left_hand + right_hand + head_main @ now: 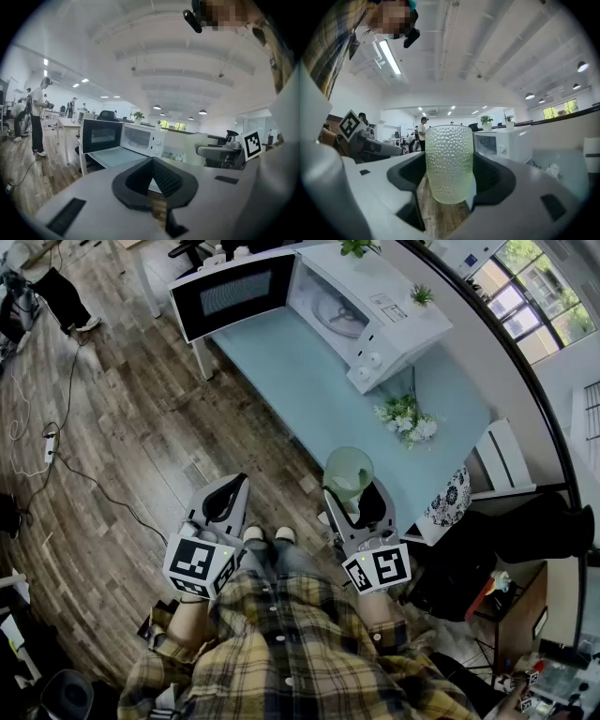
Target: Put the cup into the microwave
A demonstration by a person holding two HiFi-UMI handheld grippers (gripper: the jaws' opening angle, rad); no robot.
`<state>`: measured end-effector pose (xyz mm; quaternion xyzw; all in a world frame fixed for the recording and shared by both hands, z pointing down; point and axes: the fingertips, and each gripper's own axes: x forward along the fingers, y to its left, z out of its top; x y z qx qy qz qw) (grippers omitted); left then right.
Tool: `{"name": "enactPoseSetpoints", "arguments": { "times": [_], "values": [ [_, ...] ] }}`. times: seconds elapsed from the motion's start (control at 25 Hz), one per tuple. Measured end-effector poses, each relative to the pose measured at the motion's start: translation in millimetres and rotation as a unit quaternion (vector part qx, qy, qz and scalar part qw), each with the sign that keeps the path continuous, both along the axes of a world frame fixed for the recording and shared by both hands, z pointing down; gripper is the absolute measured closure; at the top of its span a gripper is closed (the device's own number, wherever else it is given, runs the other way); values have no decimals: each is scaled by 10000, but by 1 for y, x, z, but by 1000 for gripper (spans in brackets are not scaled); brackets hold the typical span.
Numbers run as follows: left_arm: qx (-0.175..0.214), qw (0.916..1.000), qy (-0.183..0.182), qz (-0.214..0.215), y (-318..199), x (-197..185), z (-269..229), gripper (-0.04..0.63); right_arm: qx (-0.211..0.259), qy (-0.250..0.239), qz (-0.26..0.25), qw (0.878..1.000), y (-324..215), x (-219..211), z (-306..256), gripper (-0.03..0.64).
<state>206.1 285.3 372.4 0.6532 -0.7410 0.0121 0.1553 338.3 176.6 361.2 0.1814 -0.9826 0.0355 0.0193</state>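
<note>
A pale green dimpled glass cup (449,161) stands upright between the jaws of my right gripper (450,174), which is shut on its sides. In the head view the cup (348,472) is held off the floor, just short of the near end of the light blue table (309,381). The white microwave (361,310) sits at the table's far end, its black-framed door (234,294) swung wide open to the left. My left gripper (225,495) hangs over the wood floor left of the table. Its jaws (152,164) meet at the tips with nothing between them, pointing toward the microwave (140,138).
A bunch of white flowers (405,418) lies on the table between the cup and the microwave. Small potted plants (422,294) stand on the microwave. A black chair (525,540) is at the right, a cable and power strip (52,446) on the floor at left. People (40,117) stand far off.
</note>
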Motion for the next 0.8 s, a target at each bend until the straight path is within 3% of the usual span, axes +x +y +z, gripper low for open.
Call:
{"name": "enactPoseSetpoints", "arguments": {
  "times": [0.8],
  "values": [
    [53, 9996, -258, -88, 30, -48, -7, 603, -135, -123, 51, 9998, 16, -44, -2, 301]
  ]
}}
